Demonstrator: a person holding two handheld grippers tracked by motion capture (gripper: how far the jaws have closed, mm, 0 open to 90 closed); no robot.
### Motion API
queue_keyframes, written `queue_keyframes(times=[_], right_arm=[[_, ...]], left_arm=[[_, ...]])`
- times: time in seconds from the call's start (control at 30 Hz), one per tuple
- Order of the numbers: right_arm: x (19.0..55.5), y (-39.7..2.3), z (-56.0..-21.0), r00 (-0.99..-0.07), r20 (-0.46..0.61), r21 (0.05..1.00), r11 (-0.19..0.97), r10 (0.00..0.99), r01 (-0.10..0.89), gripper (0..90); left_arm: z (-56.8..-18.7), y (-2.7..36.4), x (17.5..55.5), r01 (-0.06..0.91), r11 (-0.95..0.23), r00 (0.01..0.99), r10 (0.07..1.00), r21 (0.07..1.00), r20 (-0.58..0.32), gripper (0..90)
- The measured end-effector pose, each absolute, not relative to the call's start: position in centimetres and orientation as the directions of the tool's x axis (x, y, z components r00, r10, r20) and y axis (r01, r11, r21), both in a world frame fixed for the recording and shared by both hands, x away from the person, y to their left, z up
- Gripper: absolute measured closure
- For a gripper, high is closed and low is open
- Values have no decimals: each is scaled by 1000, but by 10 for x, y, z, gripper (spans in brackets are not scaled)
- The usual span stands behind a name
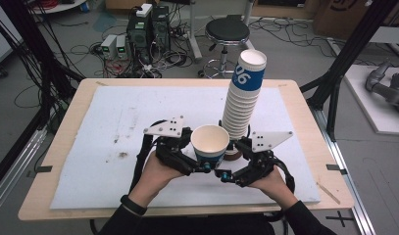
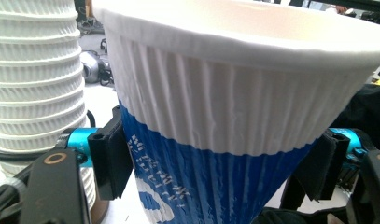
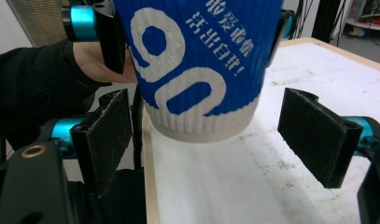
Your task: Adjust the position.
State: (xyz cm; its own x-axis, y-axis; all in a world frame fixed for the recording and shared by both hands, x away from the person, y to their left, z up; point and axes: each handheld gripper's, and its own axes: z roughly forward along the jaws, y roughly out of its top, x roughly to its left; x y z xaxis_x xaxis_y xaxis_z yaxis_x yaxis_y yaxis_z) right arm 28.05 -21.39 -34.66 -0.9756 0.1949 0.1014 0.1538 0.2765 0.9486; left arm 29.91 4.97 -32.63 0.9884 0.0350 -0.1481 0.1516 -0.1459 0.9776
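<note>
Above the white table mat, a ribbed blue-and-white paper cup is clamped upright by the left gripper. The right gripper is held released, its pads apart beneath the cup's base.

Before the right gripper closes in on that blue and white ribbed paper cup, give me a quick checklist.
1. Left gripper clamped on the blue and white ribbed paper cup: ok.
2. Cup upright, mouth up: ok.
3. Right gripper open, pads clear of the cup: ok.
4. Cup base between the right jaws: not ok, it sits just above them.
5. Tall stack of white ribbed cups upright: ok, though leaning slightly.
6. Cup empty: cannot tell.
</note>
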Motion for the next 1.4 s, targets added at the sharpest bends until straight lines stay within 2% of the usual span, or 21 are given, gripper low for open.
queue_keyframes(times=[0.33, 0.4, 0.53, 0.73, 0.83, 0.93, 1.4], right_arm=[[280, -205, -351, -976, 126, 942, 286, 177, 174, 205], [281, -205, -352, -977, 126, 942, 287, 174, 173, 279], [281, -205, -352, -977, 125, 943, 286, 174, 171, 299], [281, -205, -352, -978, 126, 942, 290, 165, 170, 303], [281, -204, -353, -978, 126, 941, 292, 164, 170, 303], [281, -204, -353, -978, 129, 940, 295, 162, 172, 304], [280, -201, -355, -979, 118, 936, 310, 168, 166, 304]], left_arm=[[-330, 42, 298, 155, -156, 988, 23, 976, -153, 250], [-331, 41, 298, 156, -157, 988, 22, 975, -155, 250], [-331, 40, 298, 156, -157, 988, 20, 975, -155, 248], [-331, 40, 298, 158, -159, 987, 18, 975, -157, 227], [-330, 41, 298, 166, -151, 986, 14, 975, -166, 179], [-328, 42, 298, 170, -136, 985, 17, 976, -170, 168], [-320, 49, 297, 175, -81, 985, 15, 981, -174, 167]])
